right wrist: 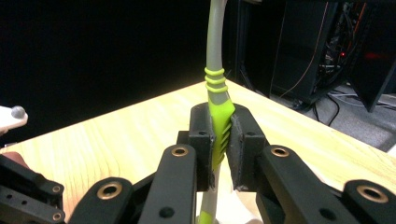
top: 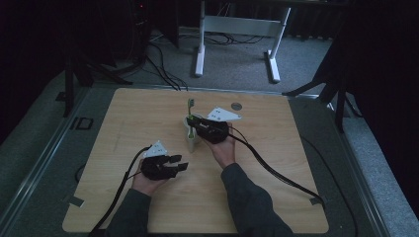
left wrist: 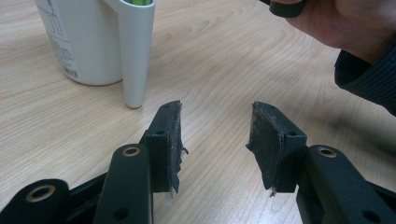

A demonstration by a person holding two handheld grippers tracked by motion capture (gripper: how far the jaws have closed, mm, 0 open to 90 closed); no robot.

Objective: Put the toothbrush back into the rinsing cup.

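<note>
Right gripper (right wrist: 219, 140) has its 2 jaws clamped on the ribbed handle of the lime-green and grey plastic toothbrush (right wrist: 215, 84), long axis upright, bristle head up, standing in the white plastic holder cup (top: 191, 139), while the left gripper (left wrist: 217, 140) gapes empty nearby.

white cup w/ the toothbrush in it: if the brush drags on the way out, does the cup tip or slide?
Probably tips before it slides: the white cup looks tall and narrow, and its side tube holding the toothbrush sits off-centre. It looks like light plastic on smooth wood, so little would anchor it. The right gripper is shut on the toothbrush; the open left gripper could steady the cup.
</note>
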